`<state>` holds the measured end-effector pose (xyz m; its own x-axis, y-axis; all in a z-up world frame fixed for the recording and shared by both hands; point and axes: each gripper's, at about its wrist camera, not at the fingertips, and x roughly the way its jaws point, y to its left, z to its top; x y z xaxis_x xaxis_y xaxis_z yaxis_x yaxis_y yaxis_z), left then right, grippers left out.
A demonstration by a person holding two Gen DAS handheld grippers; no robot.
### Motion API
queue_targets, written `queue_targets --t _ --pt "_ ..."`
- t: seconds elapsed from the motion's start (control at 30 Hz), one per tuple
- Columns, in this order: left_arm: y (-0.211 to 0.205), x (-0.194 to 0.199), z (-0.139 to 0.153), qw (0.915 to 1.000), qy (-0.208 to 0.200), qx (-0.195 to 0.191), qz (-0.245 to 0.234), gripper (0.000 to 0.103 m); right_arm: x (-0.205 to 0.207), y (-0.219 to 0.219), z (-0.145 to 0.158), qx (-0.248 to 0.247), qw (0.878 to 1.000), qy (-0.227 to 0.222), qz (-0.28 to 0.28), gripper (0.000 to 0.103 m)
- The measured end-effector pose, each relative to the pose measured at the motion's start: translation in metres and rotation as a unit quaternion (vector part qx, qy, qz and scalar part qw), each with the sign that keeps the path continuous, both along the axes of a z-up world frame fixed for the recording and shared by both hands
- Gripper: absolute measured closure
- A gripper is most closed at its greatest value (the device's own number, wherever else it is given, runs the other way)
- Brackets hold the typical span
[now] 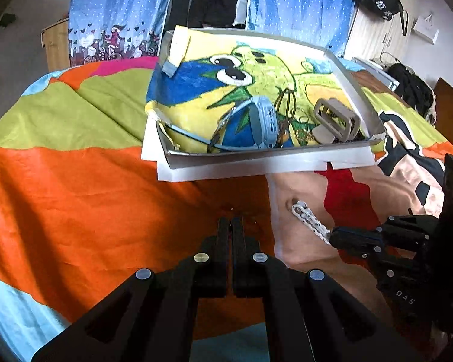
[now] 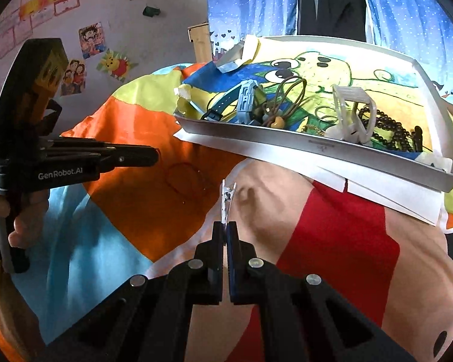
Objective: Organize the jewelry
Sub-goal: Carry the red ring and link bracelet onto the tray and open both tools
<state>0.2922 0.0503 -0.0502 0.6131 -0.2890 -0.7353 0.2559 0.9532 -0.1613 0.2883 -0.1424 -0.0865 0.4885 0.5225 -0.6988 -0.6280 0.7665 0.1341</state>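
Your right gripper point(image 2: 226, 226) is pinching a white hair clip point(image 2: 227, 202) by its near end, both fingers pressed on it, the clip sticking straight out ahead of the tips over the bedspread point(image 2: 136, 211). From the left wrist view that same clip point(image 1: 309, 221) pokes out of the right gripper point(image 1: 332, 236) toward the left, off to the right of your left gripper. Your left gripper point(image 1: 232, 223) is pressed together with nothing visible between its fingers, tips over the orange patch of the bedspread point(image 1: 75, 196). In the right wrist view the left gripper point(image 2: 154, 155) sits well left of the clip, pointing right, your hand point(image 2: 18, 223) wrapped around its handle. Thin hair tie loop point(image 2: 185, 182) lies flat on the orange fabric between the two grippers, just below the left tips, touching neither. Ahead of both grippers is a white tray point(image 1: 256, 157) lined with a cartoon drawing, resting on white paper point(image 1: 226, 172). Inside it, near the front wall: a blue-grey watch point(image 1: 264, 122) toward the left, brown hair ties point(image 1: 287, 105) beside it, a beige claw clip point(image 1: 335, 119) further right. The right wrist view shows the tray point(image 2: 317, 147) up and to the right of the held clip, with the watch point(image 2: 246, 99), the claw clip point(image 2: 351, 111) and a dark bead bracelet point(image 2: 389, 129) at the right end.
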Motion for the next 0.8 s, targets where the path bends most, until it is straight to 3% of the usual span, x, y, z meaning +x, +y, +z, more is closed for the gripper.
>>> queue_targets --t 0.53,0.8 --pt "-0.001 -0.008 0.044 0.9983 -0.058 -0.006 -0.003 0.103 0.003 0.002 0.036 0.037 0.998 -0.046 -0.010 0.100" --pt "-0.012 0.005 0.086 0.9943 -0.103 -0.021 -0.016 0.103 0.017 0.001 0.066 0.056 0.995 -0.082 -0.022 0.100"
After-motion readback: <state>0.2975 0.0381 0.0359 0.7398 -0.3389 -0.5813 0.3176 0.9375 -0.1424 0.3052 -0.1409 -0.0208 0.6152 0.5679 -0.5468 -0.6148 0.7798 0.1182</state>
